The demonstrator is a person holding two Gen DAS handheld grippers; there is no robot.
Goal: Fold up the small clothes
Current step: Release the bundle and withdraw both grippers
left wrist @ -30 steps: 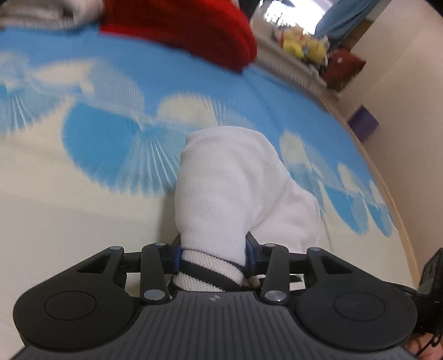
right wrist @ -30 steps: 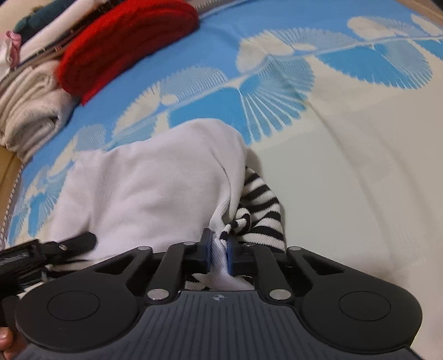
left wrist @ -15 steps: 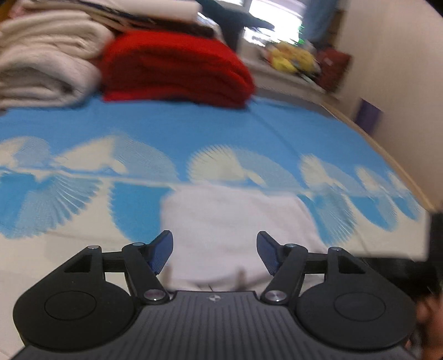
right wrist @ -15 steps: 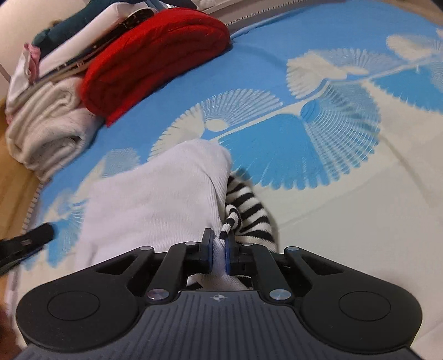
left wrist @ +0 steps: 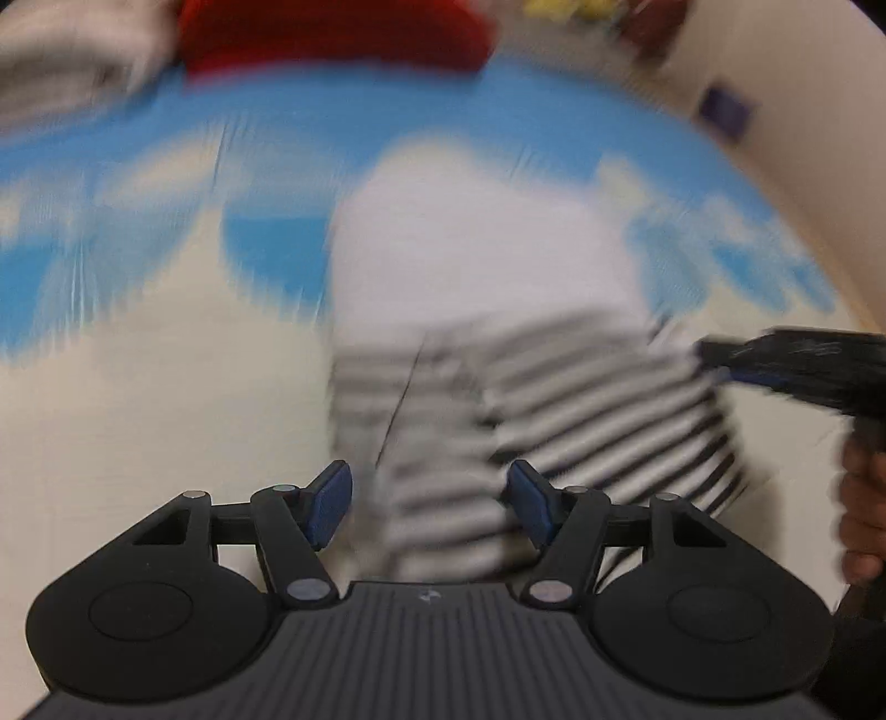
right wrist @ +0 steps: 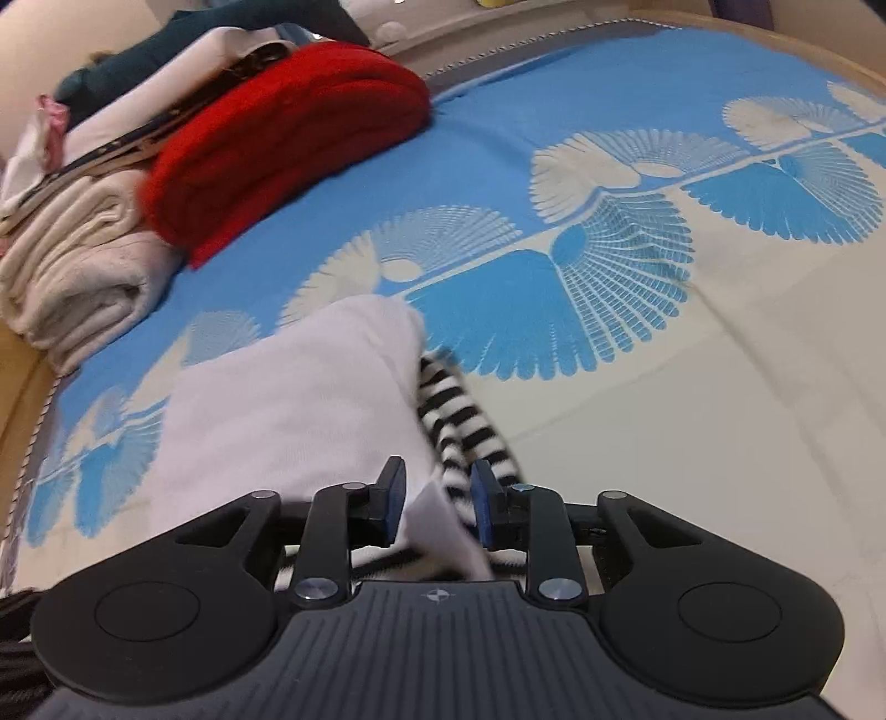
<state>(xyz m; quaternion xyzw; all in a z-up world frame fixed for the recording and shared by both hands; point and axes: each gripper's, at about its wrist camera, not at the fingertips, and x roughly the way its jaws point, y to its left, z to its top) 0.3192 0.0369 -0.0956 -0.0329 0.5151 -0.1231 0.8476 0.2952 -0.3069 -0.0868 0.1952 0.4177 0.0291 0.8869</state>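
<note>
A small white garment [right wrist: 288, 399] with black-and-white striped parts [right wrist: 465, 426] lies folded on the blue and cream patterned bedspread [right wrist: 637, 166]. In the blurred left wrist view the garment [left wrist: 482, 260] lies ahead with its striped part [left wrist: 554, 399] nearest. My left gripper [left wrist: 429, 501] is open just above the striped part, holding nothing. My right gripper [right wrist: 434, 501] is open, with the garment's white edge and a striped piece lying loose between its fingers. The right gripper also shows at the right edge of the left wrist view [left wrist: 714, 354].
A folded red knit [right wrist: 288, 144] and folded cream towels [right wrist: 72, 260] are stacked at the far left of the bed, with more folded clothes [right wrist: 183, 61] behind. A wooden bed edge [right wrist: 747, 39] runs along the far side. A wall [left wrist: 819, 111] rises to the right.
My left gripper let go of the striped cuff and opened, then pulled back. My right gripper, shut on the garment's edge until half a second ago, has now opened.
</note>
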